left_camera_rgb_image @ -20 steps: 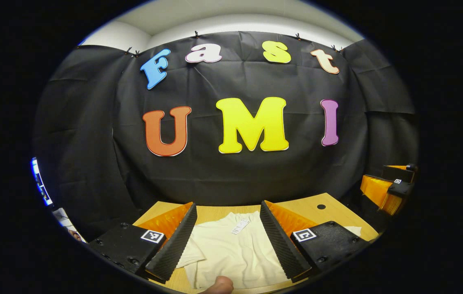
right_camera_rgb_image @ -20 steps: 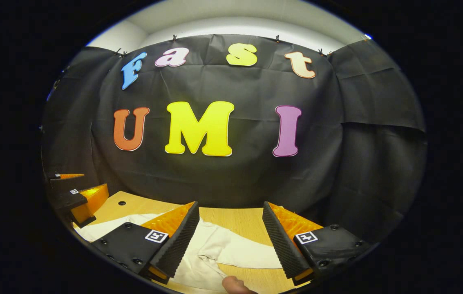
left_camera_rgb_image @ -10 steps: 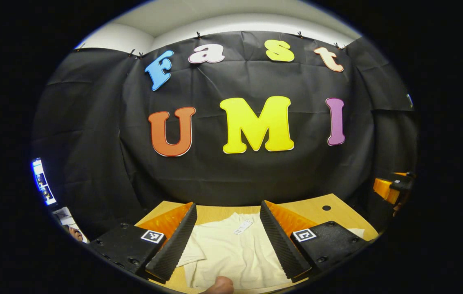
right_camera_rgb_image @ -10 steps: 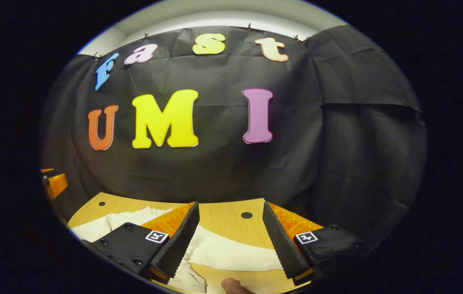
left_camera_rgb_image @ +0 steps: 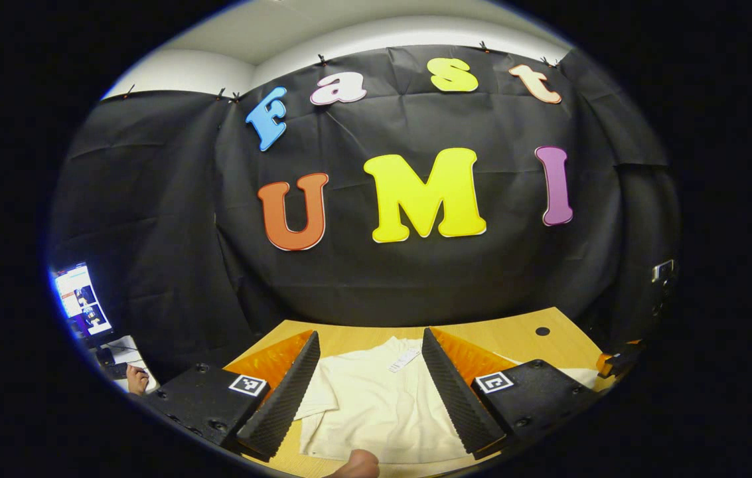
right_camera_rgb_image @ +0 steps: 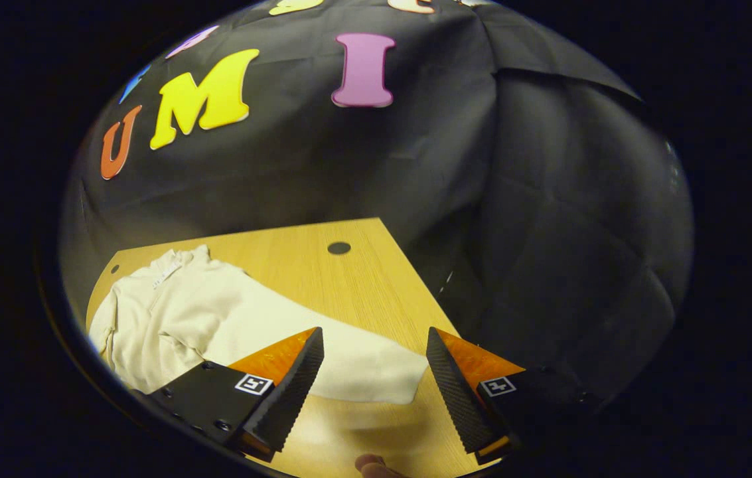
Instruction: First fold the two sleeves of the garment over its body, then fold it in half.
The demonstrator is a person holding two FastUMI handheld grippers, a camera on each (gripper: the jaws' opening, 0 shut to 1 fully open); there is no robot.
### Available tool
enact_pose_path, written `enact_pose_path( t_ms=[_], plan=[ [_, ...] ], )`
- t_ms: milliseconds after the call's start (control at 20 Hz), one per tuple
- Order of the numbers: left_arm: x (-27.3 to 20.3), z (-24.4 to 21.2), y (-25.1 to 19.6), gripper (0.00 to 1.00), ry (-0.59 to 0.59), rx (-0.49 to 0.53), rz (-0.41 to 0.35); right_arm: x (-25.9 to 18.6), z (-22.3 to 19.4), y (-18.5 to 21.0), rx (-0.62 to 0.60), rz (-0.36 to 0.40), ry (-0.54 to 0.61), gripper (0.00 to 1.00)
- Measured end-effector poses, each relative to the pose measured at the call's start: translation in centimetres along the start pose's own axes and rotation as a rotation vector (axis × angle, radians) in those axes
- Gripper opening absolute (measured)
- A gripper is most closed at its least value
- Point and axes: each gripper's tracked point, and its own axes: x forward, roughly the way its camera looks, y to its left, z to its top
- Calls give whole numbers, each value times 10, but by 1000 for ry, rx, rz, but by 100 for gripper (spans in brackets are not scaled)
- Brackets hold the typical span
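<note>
You have a cream garment (right_camera_rgb_image: 170, 318) lying flat on the wooden table (right_camera_rgb_image: 349, 279), and everything here sits relative to it. In the right gripper view, one long sleeve (right_camera_rgb_image: 349, 365) stretches away from the garment's body toward the table's near edge, unfolded, and its cuff end lies between the two fingers of your right gripper (right_camera_rgb_image: 372, 388). Those fingers stand wide apart and hold nothing; whether they hang above the sleeve or touch it, you cannot tell from this view. A small white tag (right_camera_rgb_image: 164, 273) sits at the garment's collar, on the side farthest from you, and a dark round hole (right_camera_rgb_image: 338, 248) in the tabletop lies beyond the sleeve.

In the left gripper view, your left gripper (left_camera_rgb_image: 369, 392) hovers over the garment's body with its fingers spread apart, gripping nothing; the cloth and its tag show in the gap between them. A fingertip (left_camera_rgb_image: 357, 465) of your hand shows at the bottom edge, below the garment's hem.
</note>
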Motion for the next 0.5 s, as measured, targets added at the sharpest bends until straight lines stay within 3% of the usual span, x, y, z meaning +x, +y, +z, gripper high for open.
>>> enact_pose_path(
  t_ms=[250,500],
  plan=[
    [-9,-7,16,98,21,-2,64,45,-60,-33,38,-84,220,97],
    [1,-10,41,99,35,-24,78,64,-67,-33,184,-70,345,98]
  ],
)
